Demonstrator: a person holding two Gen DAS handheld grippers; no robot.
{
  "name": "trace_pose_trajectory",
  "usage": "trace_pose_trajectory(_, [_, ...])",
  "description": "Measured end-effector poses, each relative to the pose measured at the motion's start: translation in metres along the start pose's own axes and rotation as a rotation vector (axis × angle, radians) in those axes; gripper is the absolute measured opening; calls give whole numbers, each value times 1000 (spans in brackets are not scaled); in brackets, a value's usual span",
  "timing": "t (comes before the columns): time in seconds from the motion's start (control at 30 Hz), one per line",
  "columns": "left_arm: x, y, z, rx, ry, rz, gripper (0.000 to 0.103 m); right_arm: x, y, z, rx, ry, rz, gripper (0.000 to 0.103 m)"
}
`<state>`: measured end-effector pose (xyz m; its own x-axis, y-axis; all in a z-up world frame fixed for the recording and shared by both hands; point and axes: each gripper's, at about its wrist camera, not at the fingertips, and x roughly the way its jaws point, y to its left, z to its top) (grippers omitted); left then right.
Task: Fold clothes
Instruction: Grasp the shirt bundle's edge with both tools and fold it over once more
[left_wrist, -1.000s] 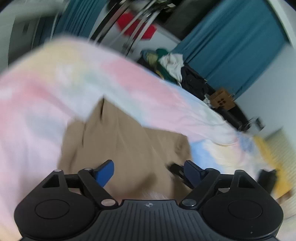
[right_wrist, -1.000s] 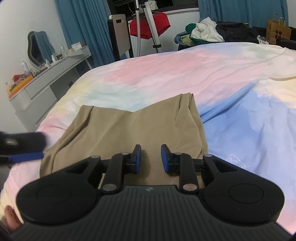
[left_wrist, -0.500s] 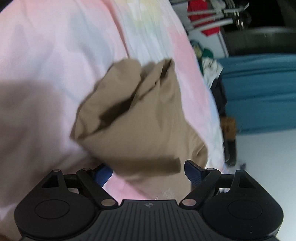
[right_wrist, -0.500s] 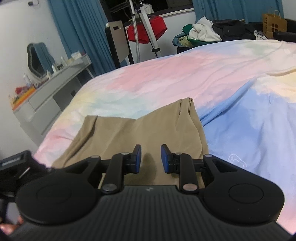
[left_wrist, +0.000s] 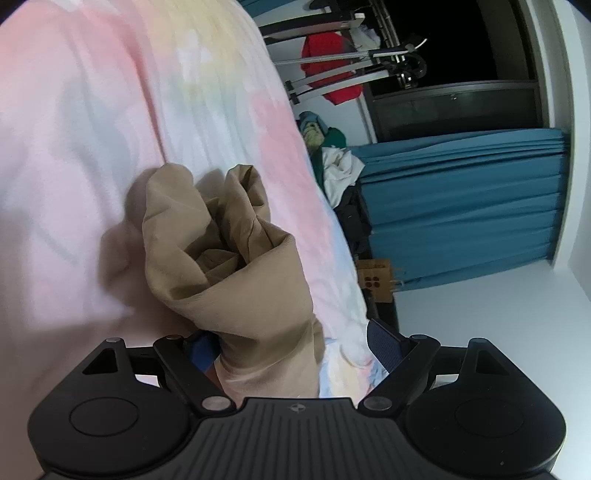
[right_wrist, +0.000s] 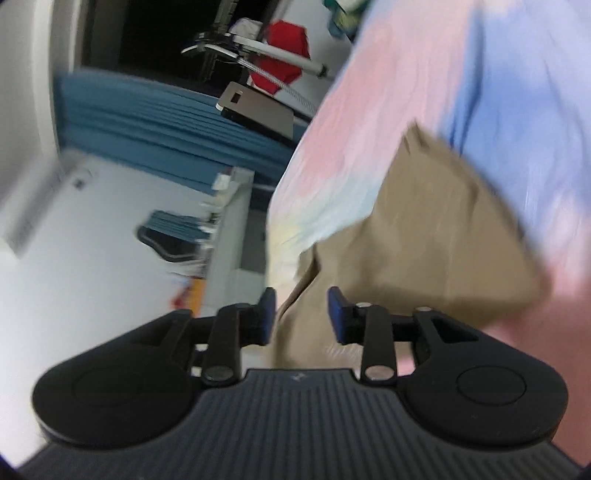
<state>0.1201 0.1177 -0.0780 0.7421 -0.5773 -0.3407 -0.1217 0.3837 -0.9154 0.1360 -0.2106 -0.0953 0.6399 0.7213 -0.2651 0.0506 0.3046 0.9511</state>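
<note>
1. The tan garment (left_wrist: 240, 266) lies bunched on the bed (left_wrist: 74, 147), running forward from my left gripper (left_wrist: 291, 345), the nearer one; its wide-spread jaws straddle the cloth without pinching.
2. My right gripper (right_wrist: 301, 314) hangs part-open over the cloth edge, gripping nothing.
3. A second ago the garment lay flat; both cameras have since rolled sideways.

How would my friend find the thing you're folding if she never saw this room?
Find the big bed with the pastel tie-dye bedspread. On it lies one bunched tan garment, right in front of the left gripper. It is the only plain brown cloth there.
</note>
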Motion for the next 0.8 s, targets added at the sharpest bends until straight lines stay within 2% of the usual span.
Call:
trace_pose_trajectory(0.03, [-1,1,0,3,1,2,84,2,-5,-4,49,17,26,66])
trace_pose_trajectory(0.1, [-3,2,1,1,2,2,84,7,-15,-13,144,47,67,78])
trace_pose_trajectory(0.27, [-6,6,2,-23,1,-5,84,30,-42,-32,314,132,63,78])
trace_pose_trajectory(0.4, [-9,18,1,-128,-9,-13,85,30,-55,-24,288,-9,-43,79])
trace_pose_trajectory(0.57, [-6,40,0,-250,-3,48,84,21,-66,-21,309,-136,-111,76])
trace_pose_trajectory(0.67, [1,45,-4,-254,10,95,84,18,-60,-22,259,-175,-140,72])
trace_pose_trajectory(0.8, [10,46,-4,-233,14,121,81,17,-50,-22,171,-205,-175,61])
